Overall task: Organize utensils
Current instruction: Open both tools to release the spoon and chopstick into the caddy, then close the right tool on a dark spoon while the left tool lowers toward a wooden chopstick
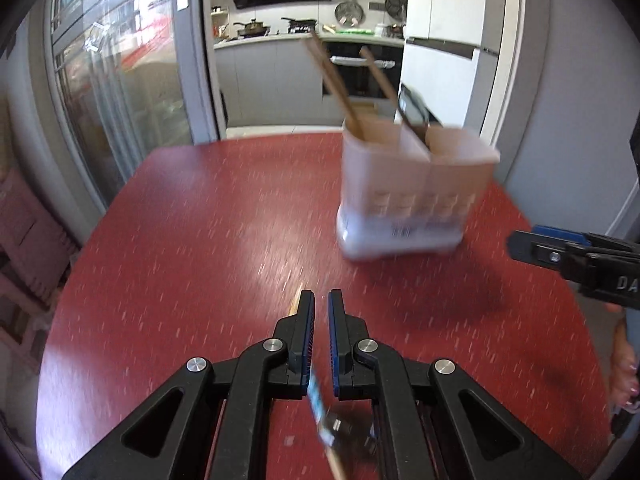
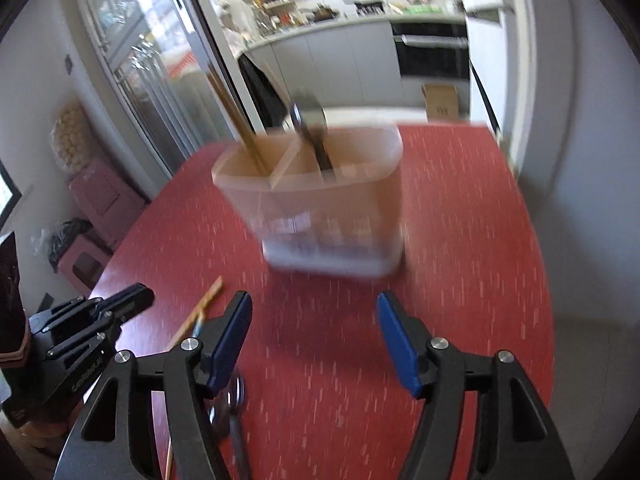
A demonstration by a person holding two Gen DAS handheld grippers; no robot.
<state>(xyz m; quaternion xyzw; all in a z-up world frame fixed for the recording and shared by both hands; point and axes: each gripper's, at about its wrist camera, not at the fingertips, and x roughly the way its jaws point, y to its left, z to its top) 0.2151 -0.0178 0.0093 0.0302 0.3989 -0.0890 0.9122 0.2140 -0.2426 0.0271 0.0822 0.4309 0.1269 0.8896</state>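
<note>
A translucent divided utensil holder (image 1: 412, 192) stands on the red table (image 1: 200, 240), with wooden chopsticks (image 1: 332, 80) and a dark utensil (image 1: 412, 112) in it. It also shows in the right wrist view (image 2: 320, 208). My left gripper (image 1: 321, 300) is nearly shut; a chopstick (image 1: 320, 400) with a blue patterned end lies below its jaws, and I cannot tell if it is gripped. My right gripper (image 2: 314, 312) is open and empty, in front of the holder. A chopstick (image 2: 200, 312) and a metal utensil (image 2: 236, 396) lie on the table by its left finger.
The right gripper enters the left wrist view at the right edge (image 1: 560, 256). The left gripper shows at the lower left of the right wrist view (image 2: 92, 320). A kitchen counter (image 1: 280, 40) and glass doors lie beyond the table. Both views are motion-blurred.
</note>
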